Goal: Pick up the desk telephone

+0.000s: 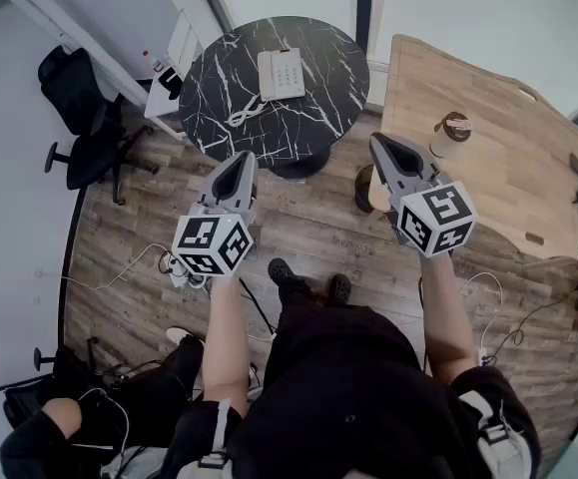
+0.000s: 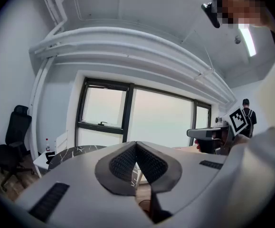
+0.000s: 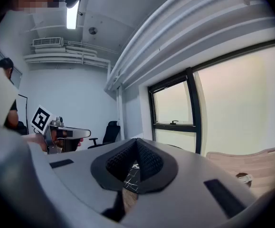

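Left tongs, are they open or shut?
Shut: the left tongs have both dark pads meeting at the tip, nothing between them.

Our head camera sits high above the floor (image 1: 308,228) and looks steeply down. From there the left claw (image 1: 241,160) and the right claw (image 1: 380,143) lie near, the round bench (image 1: 318,98) lies farther off, and the wooden bench (image 1: 488,138) is to the right. Each claw camera rides just behind its own tips, very near them, and faces almost level toward the window (image 2: 161,122). The left one catches the right claw at its right side, and the right one catches the left claw at its left. All three views share the round bench and the office chair (image 1: 84,118).
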A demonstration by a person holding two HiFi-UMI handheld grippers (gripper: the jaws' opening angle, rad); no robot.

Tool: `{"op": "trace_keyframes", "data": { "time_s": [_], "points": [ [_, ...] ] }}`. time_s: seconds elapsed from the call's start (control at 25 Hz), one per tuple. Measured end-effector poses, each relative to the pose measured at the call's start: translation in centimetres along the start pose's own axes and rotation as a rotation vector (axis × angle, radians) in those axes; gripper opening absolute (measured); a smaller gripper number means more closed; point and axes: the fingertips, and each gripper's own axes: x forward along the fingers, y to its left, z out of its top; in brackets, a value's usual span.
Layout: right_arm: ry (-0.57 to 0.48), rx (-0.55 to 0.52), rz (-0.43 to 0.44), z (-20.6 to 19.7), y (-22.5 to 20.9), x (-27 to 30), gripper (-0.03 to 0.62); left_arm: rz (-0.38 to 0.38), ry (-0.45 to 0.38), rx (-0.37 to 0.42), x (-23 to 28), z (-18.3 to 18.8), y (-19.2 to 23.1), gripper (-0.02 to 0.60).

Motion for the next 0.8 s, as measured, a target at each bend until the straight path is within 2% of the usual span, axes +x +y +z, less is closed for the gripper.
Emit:
{"op": "trace_keyframes", "data": {
  "time_s": [0.44,0.6,0.8],
  "points": [
    [-0.011,-0.011,-0.020,0.6,-0.1,-0.6,0.029,0.009,0.016,0.009,-0.4,0.2,-0.5,0.015],
    [-0.030,0.026,0.026,0.4,0.9,-0.6,0.029,0.007,0.021,0.010,-1.0,-0.2,-0.6,0.015],
    [-0.007,0.036,0.020,-0.6,1.1,-0.1,0.030,0.008,0.038,-0.004,-1.3,-1.0,0.3,0.015]
  ]
}}
